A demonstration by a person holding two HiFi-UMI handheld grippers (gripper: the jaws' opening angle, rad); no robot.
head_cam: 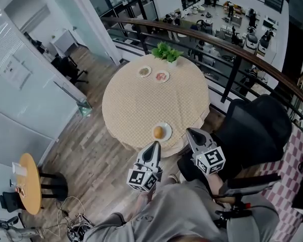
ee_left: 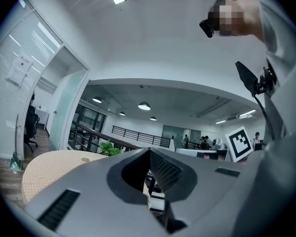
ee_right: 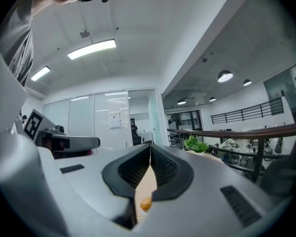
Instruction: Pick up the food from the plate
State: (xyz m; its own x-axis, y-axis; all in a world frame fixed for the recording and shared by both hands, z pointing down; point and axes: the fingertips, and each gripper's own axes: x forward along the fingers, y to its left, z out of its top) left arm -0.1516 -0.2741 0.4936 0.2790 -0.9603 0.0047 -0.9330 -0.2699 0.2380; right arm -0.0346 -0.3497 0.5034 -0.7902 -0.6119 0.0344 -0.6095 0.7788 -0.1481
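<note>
Head view: approach stage, nothing grasped yet. The round orange-brown piece of food [head_cam: 158, 132] lies on a small white plate [head_cam: 167, 129] at the near edge of the round table with beige chequered cloth [head_cam: 141, 102]. The left gripper [head_cam: 155, 145] and right gripper [head_cam: 191, 132] are held level just short of that edge, each with jaws closed together on nothing. The next move probably calls for opening one pair around the food. Two small far dishes [head_cam: 162, 76], a green potted plant [head_cam: 166, 51] and a black office chair [head_cam: 252, 130] stand clear of the path.

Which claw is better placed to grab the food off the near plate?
Probably left: the left claw points straight at the food, tip just short of the plate; the right claw sits off to its side. Both shut.
</note>
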